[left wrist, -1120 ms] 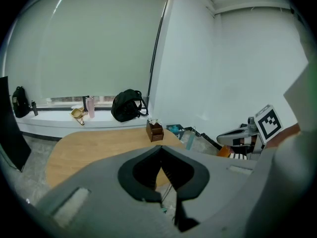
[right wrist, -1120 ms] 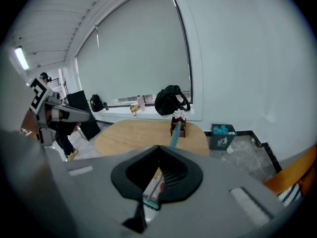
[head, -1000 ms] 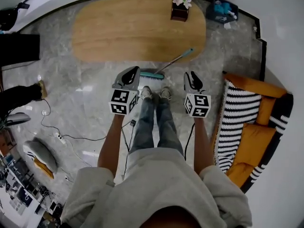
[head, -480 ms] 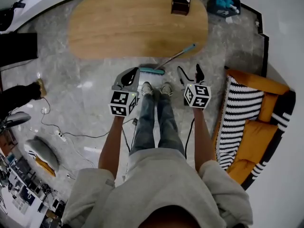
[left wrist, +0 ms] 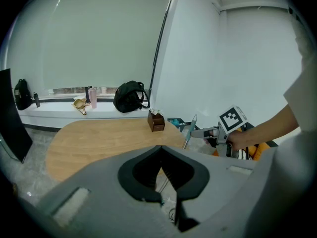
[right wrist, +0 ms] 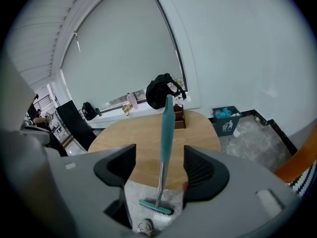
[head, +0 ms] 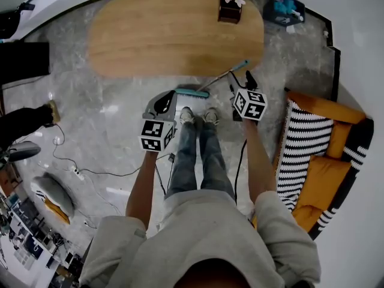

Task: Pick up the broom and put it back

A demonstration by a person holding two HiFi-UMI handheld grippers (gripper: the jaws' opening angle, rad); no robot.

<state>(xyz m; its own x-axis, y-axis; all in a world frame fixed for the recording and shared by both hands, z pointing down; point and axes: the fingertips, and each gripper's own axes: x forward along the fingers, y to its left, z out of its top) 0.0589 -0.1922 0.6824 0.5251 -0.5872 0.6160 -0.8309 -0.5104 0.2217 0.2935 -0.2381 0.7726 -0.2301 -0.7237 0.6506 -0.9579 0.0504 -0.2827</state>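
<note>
The broom (head: pixel 223 76) rests its head on the floor (head: pixel 120 119) by the person's shoes, its teal handle slanting up toward the wooden surface (head: pixel 168 35) between the right gripper's (right wrist: pixel 158 165) parted, just-closing jaws, which do not touch it, while the left gripper (left wrist: pixel 161 155) is closed and empty.

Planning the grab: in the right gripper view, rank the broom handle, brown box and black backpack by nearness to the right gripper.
1. Broom handle: between the right gripper's jaws, which have just been closing.
2. Brown box: on the table's far end.
3. Black backpack: window ledge beyond.
</note>
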